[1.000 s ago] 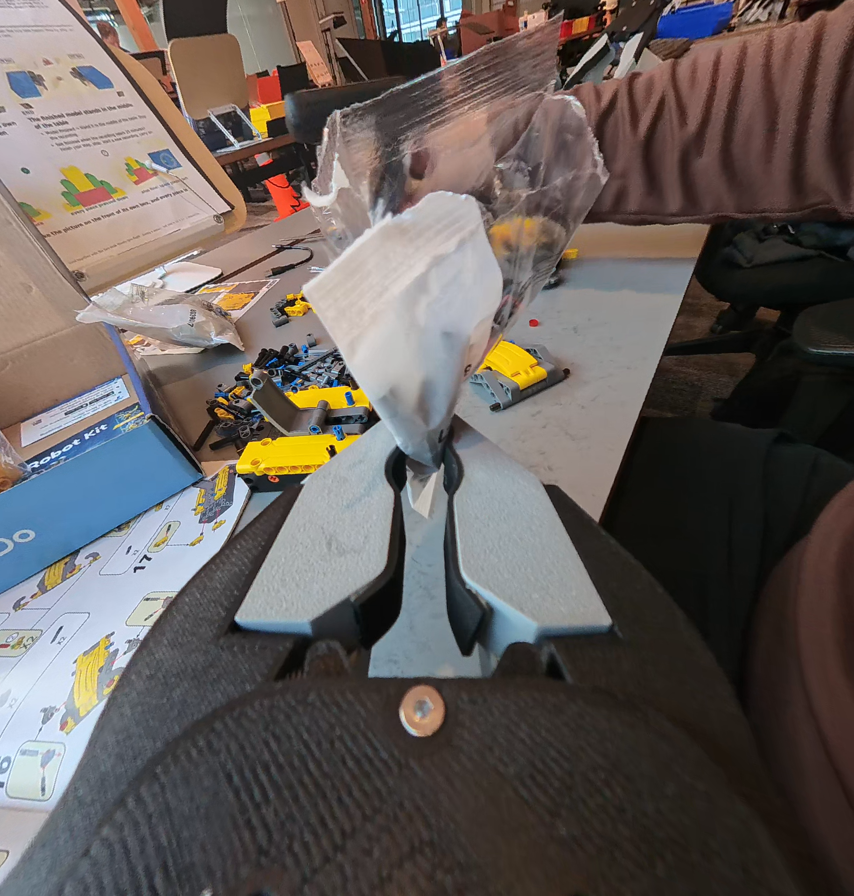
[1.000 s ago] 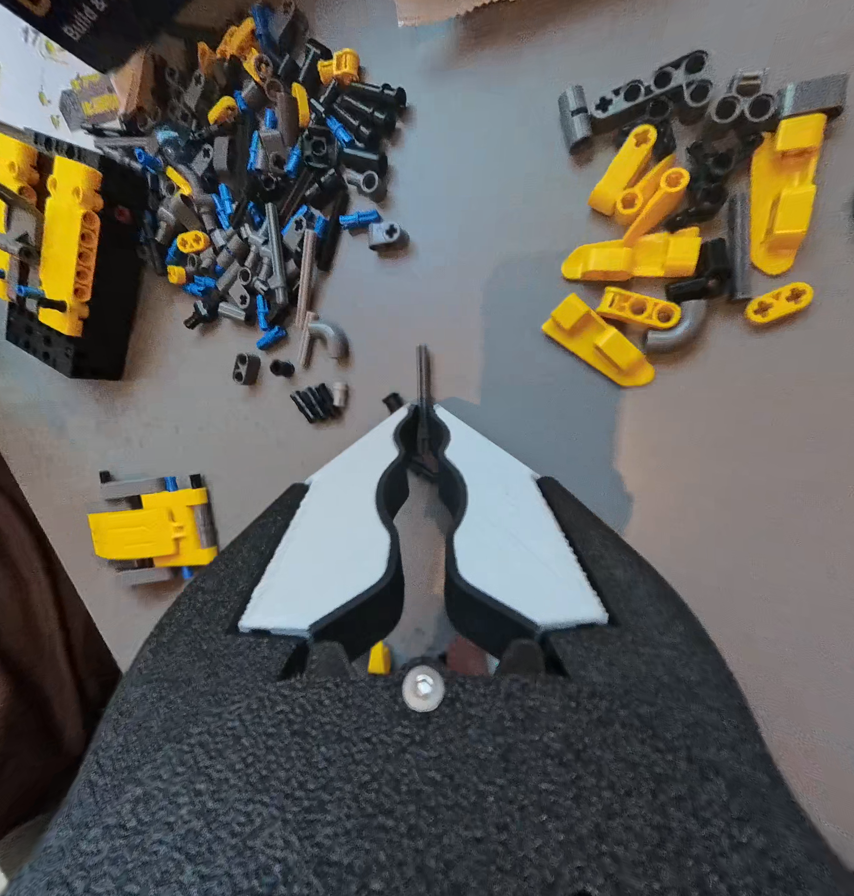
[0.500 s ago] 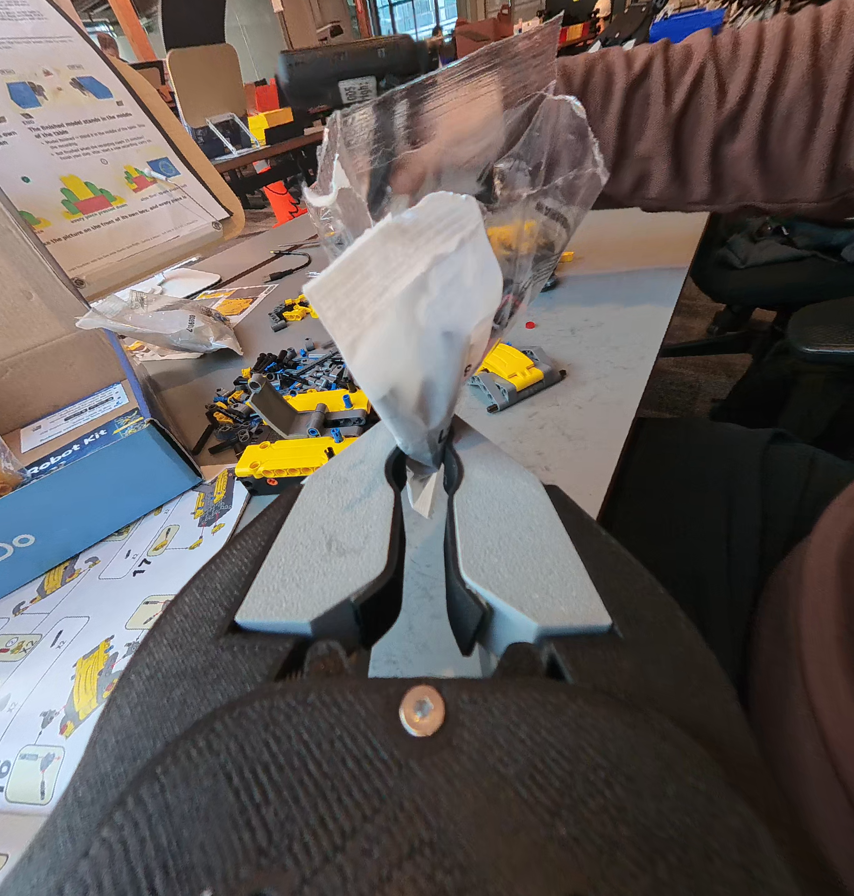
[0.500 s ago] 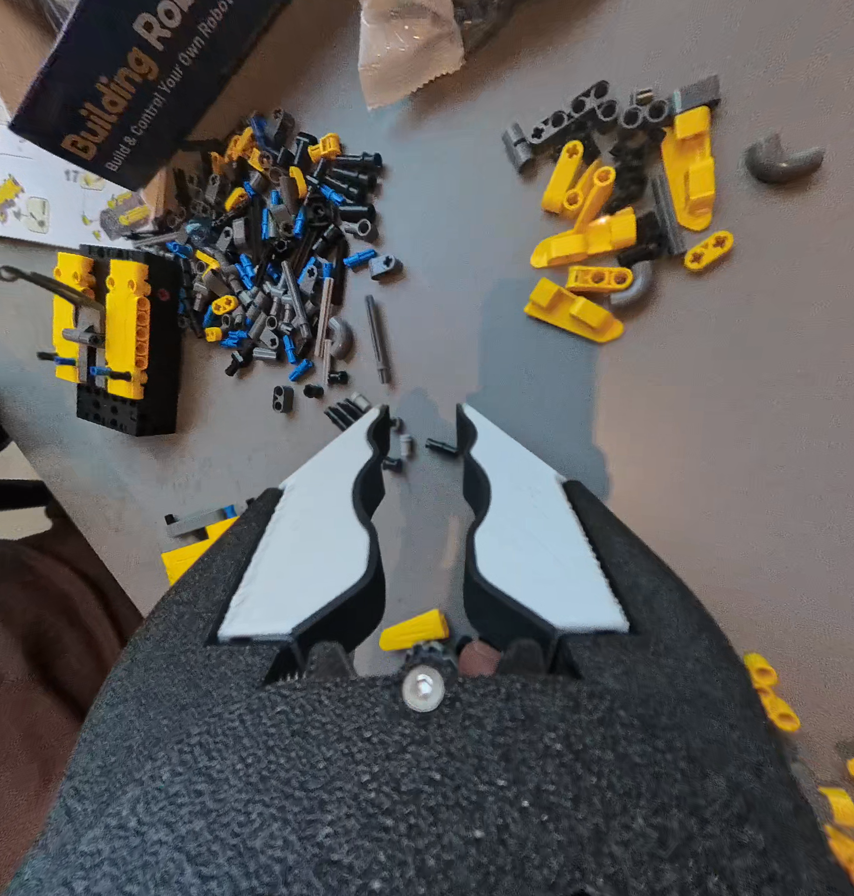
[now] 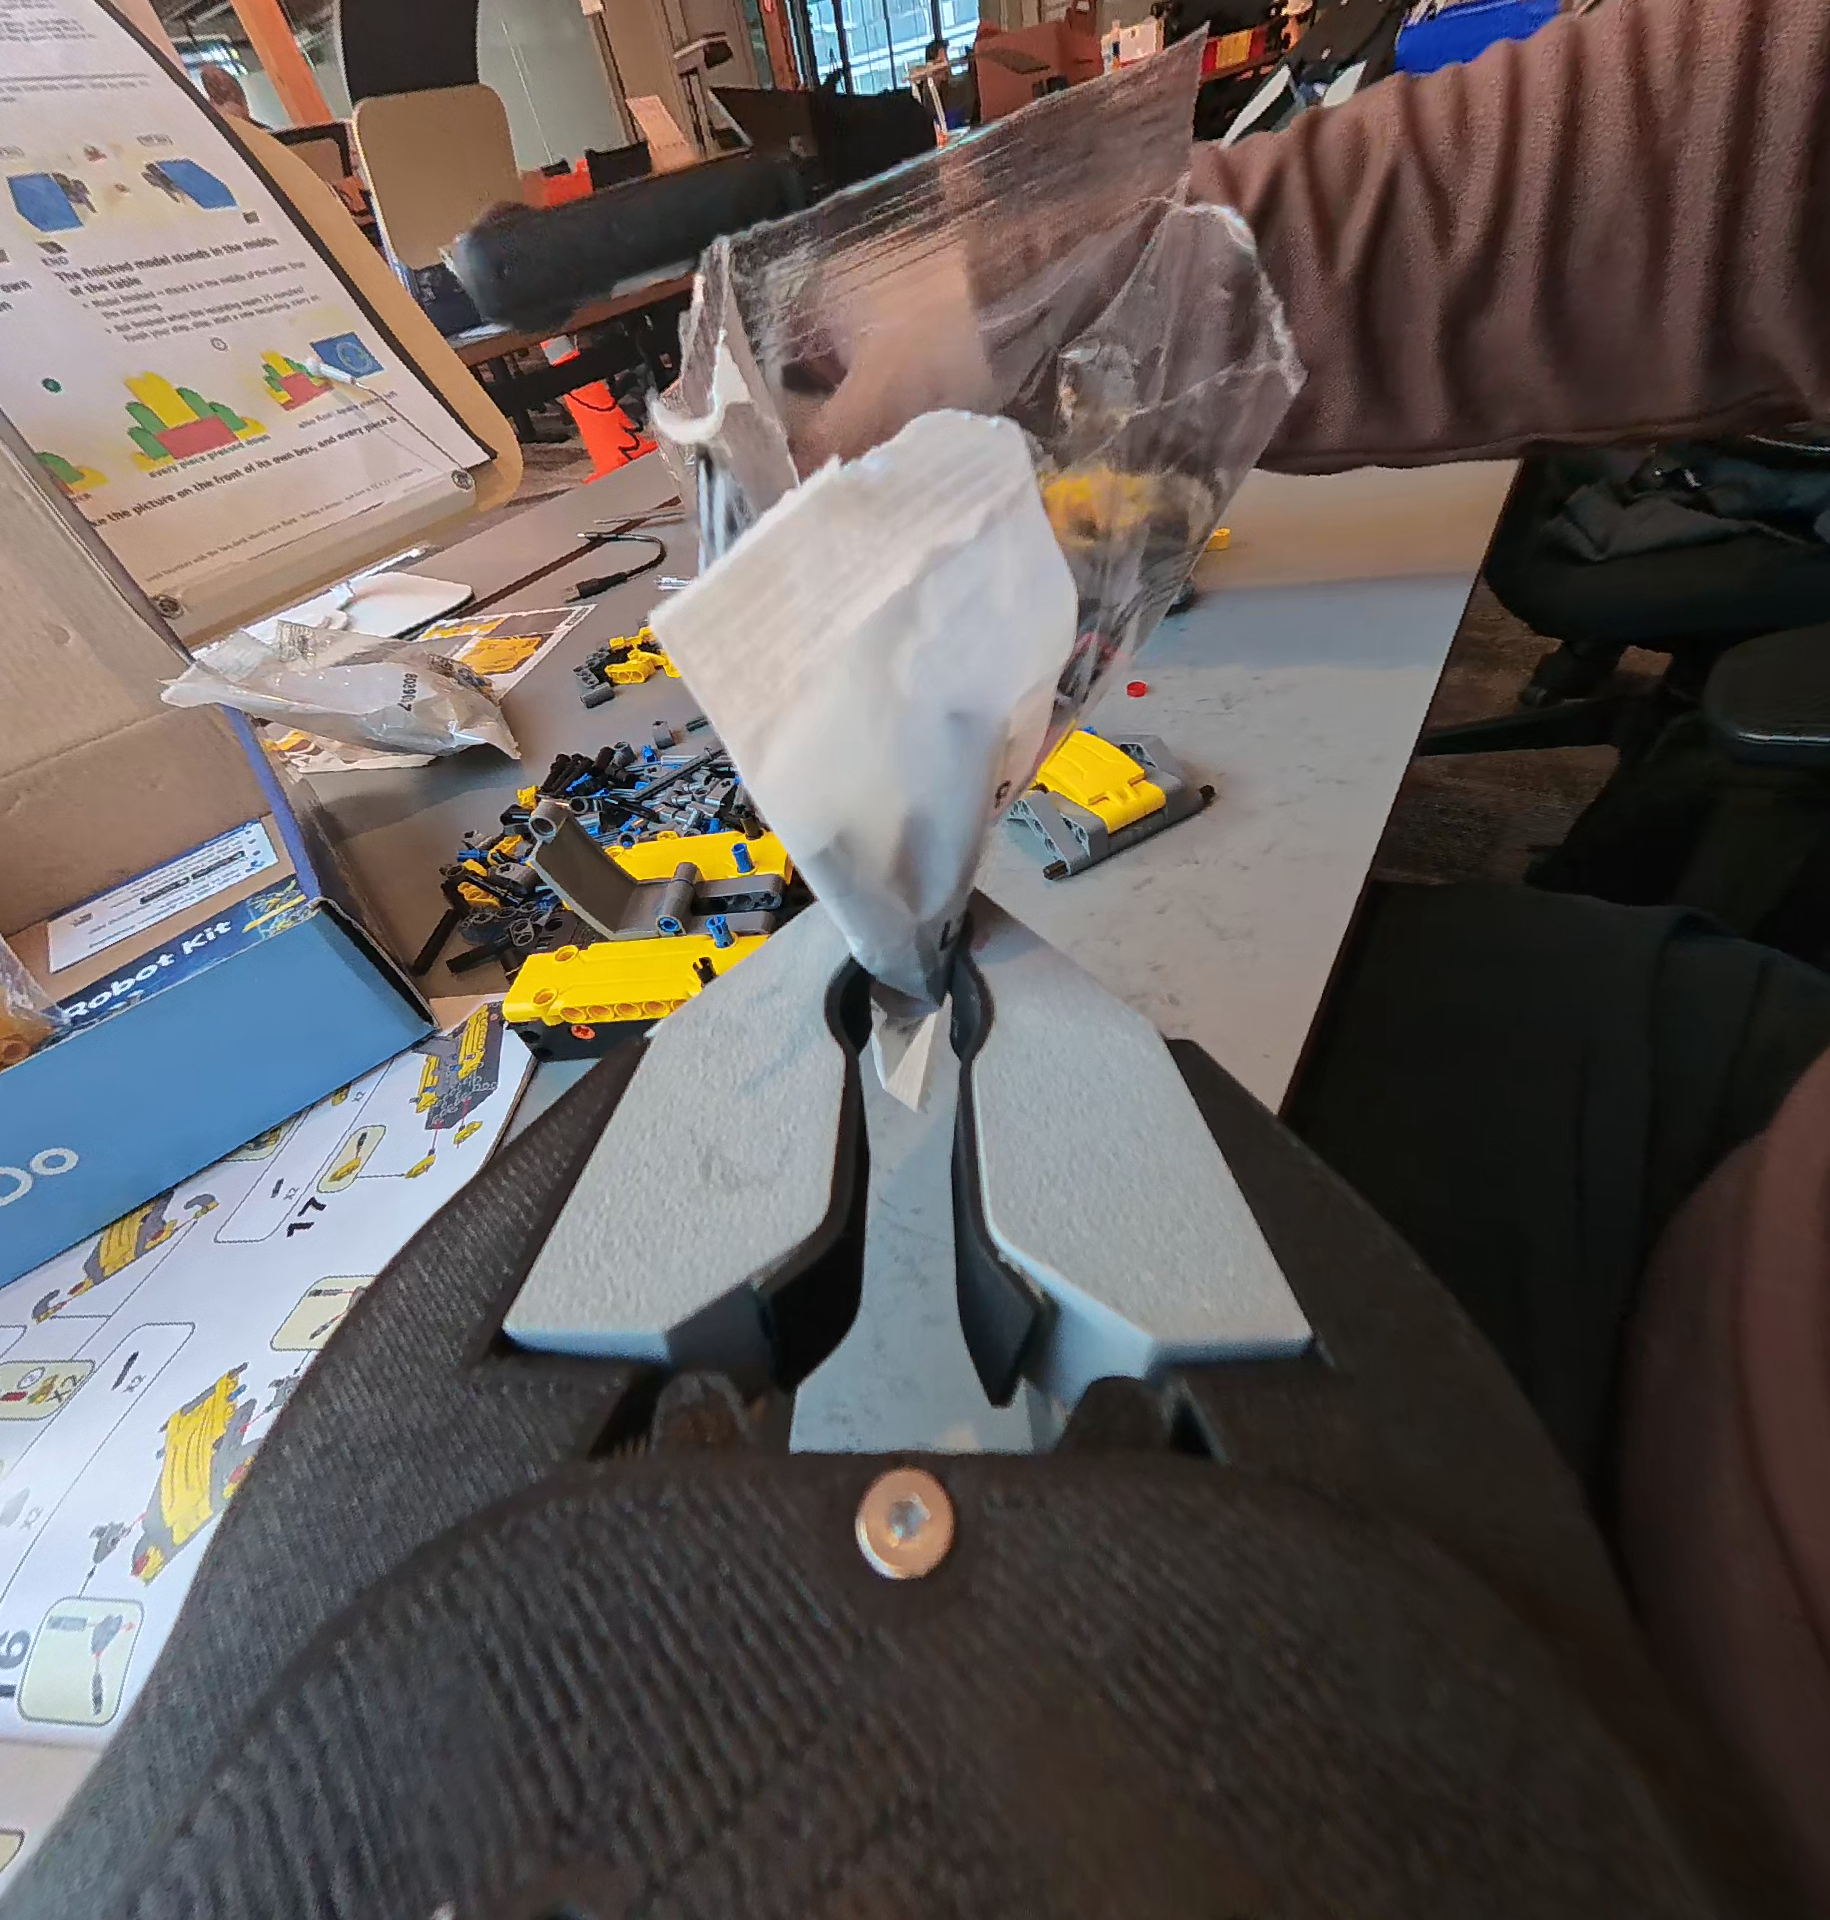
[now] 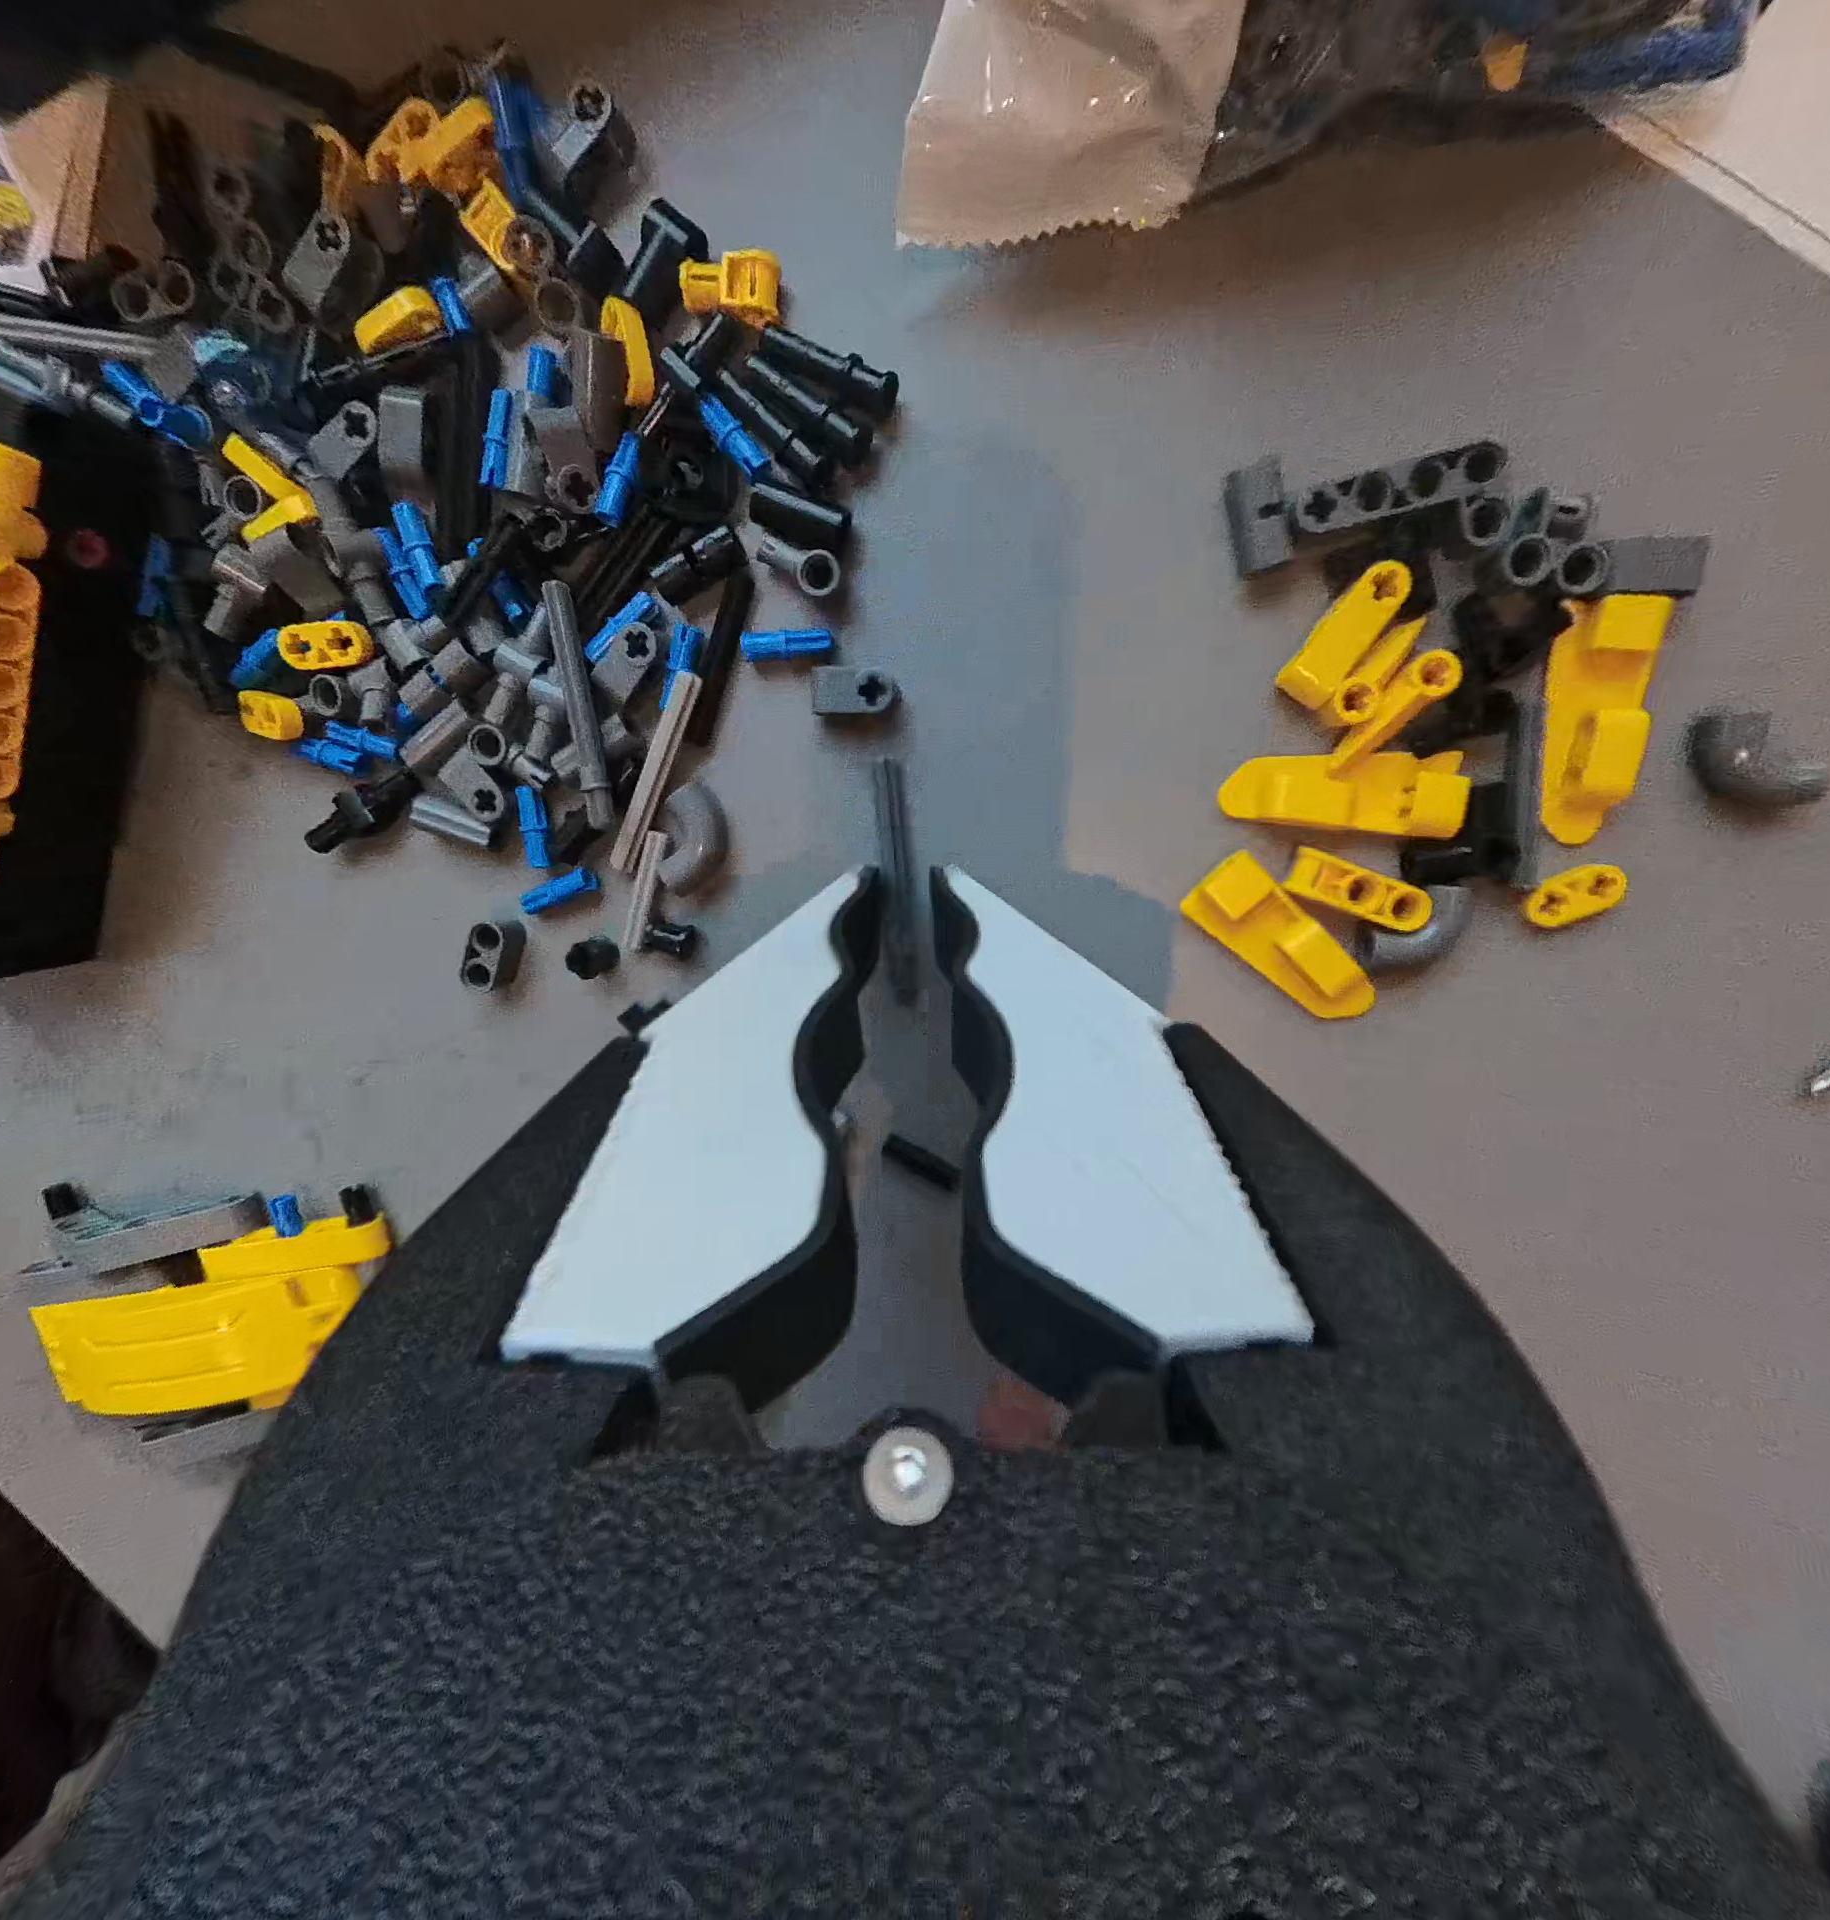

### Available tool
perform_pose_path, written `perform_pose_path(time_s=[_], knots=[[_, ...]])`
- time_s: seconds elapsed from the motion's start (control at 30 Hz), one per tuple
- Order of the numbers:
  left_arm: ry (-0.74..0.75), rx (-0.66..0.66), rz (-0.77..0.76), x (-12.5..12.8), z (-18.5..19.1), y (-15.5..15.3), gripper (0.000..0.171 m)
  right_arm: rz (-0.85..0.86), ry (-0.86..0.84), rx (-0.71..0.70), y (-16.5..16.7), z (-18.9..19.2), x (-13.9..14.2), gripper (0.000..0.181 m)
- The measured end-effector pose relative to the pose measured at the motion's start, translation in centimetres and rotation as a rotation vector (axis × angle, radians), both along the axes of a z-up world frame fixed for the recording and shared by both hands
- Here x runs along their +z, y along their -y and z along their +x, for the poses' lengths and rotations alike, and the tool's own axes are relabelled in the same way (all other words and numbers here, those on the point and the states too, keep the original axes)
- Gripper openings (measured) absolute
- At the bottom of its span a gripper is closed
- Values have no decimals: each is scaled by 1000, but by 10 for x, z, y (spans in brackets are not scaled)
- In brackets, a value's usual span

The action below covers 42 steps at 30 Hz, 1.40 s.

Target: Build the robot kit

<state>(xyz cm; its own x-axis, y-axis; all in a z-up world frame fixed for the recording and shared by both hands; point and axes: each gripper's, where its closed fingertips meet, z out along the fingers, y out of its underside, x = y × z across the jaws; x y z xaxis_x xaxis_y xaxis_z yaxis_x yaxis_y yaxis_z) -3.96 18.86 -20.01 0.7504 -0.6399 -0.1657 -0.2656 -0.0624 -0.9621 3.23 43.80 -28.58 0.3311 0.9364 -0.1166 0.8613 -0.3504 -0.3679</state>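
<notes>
- Right gripper (image 6: pixel 903 883): it points down at the grey table (image 6: pixel 1306 1247), its jaws drawn nearly together with a narrow gap left between the tips. A thin dark grey axle (image 6: pixel 895 862) sits in that gap. Whether the pads actually press on it or merely flank it cannot be told from this view.
- Axle: its long axis runs in line with the fingers, straight ahead. One end pokes out past the fingertips toward the far side of the table; the other end lies back between the pads.
- To the left of the right gripper's tips lies a loose heap of small parts (image 6: pixel 495 540), black, grey, blue and yellow. The nearest pieces are just beside the left fingertip.
- To the right, well apart, is a smaller cluster of yellow and dark grey pieces (image 6: pixel 1430 727).
- Near left, a small yellow and grey assembly (image 6: pixel 204 1309) rests on the table.
- Far edge: a crimped plastic bag (image 6: pixel 1077 135) lies flat.
- Left gripper (image 5: pixel 911 987): clamped on the gathered neck of a clear plastic bag (image 5: pixel 890 665), held off the table and well apart from the axle. The bag fans upward and away from the tips, its long axis roughly in line with the fingers.
- Beyond it: a yellow and black block assembly (image 5: pixel 630 977), a blue cardboard box (image 5: pixel 163 1081), an instruction sheet (image 5: pixel 163 1403), and a brown sleeve (image 5: pixel 1513 239) reaching across.
</notes>
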Motion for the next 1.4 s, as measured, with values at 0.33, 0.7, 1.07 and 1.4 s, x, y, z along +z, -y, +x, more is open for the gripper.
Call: perform_pose_path(time_s=[0.33, 0.7, 1.07, 1.4], knots=[[6, -41, -20, -1, 4, 3, 7, -96, 95, -226, -1, 47, 4, 3], [-2, -91, -26, -3, 10, 14, 7, -332, -88, -749, 19, 82, 0, 3], [39, -83, -31, 0, 5, 20, 7, -366, -414, -969, 35, 29, 3, 3], [21, -77, -33, -2, 5, 19, 7, -334, -376, -876, 45, -24, 3, 3]])
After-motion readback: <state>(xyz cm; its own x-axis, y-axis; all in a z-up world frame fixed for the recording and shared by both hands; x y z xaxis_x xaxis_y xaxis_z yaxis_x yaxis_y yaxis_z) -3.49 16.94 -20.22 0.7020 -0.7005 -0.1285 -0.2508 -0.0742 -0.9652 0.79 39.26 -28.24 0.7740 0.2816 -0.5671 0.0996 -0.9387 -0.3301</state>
